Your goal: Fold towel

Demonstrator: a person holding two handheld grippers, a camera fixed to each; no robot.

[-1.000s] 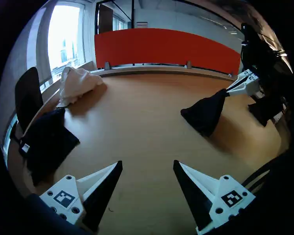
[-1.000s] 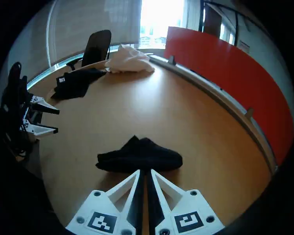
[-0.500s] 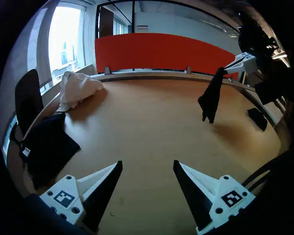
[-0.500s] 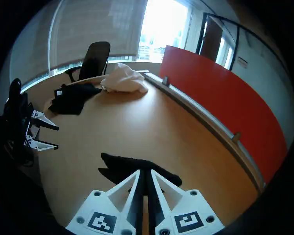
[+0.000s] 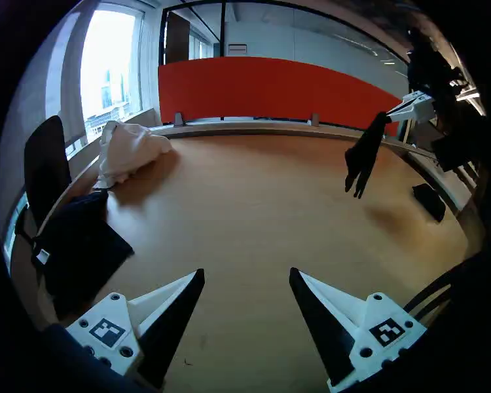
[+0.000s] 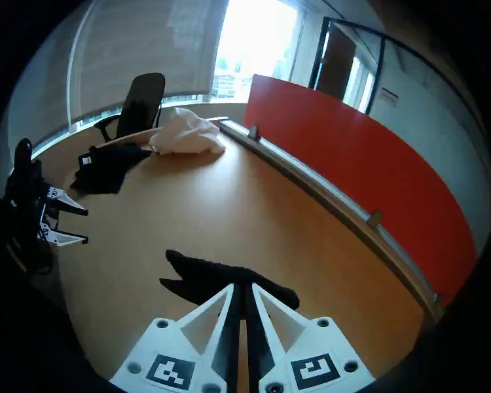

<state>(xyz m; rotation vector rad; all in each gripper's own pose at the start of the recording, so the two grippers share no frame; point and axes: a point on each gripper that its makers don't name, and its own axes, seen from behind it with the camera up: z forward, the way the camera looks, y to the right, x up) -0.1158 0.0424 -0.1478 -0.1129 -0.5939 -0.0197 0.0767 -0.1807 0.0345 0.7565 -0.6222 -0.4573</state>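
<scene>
The black towel (image 6: 227,283) has been lifted clear of the desk (image 6: 245,196) within the last second. A moment ago it was slumped in a heap on the wood; in the left gripper view it is now seen hanging free as a narrow, dangling strip, with only its shadow on the surface below. It is held at one end by the right gripper (image 6: 244,288), whose fingers are pinched tight together on the cloth.

The left gripper (image 5: 245,272) has not been moved (its fingers are spread wide, with nothing between them, low over the near part of the desk). It is well apart from the hanging towel.

From this it may be judged that the pick-up is done and the folding proper has not been begun. The towel hangs bunched, and no corner can be made out. A second edge would probably have to be taken by the open left gripper, and the cloth spread out, before any fold could be laid.

A white cloth (image 5: 127,145) and a dark garment (image 5: 75,239) are left lying where they were, at the far side near the office chair (image 5: 44,164).
</scene>
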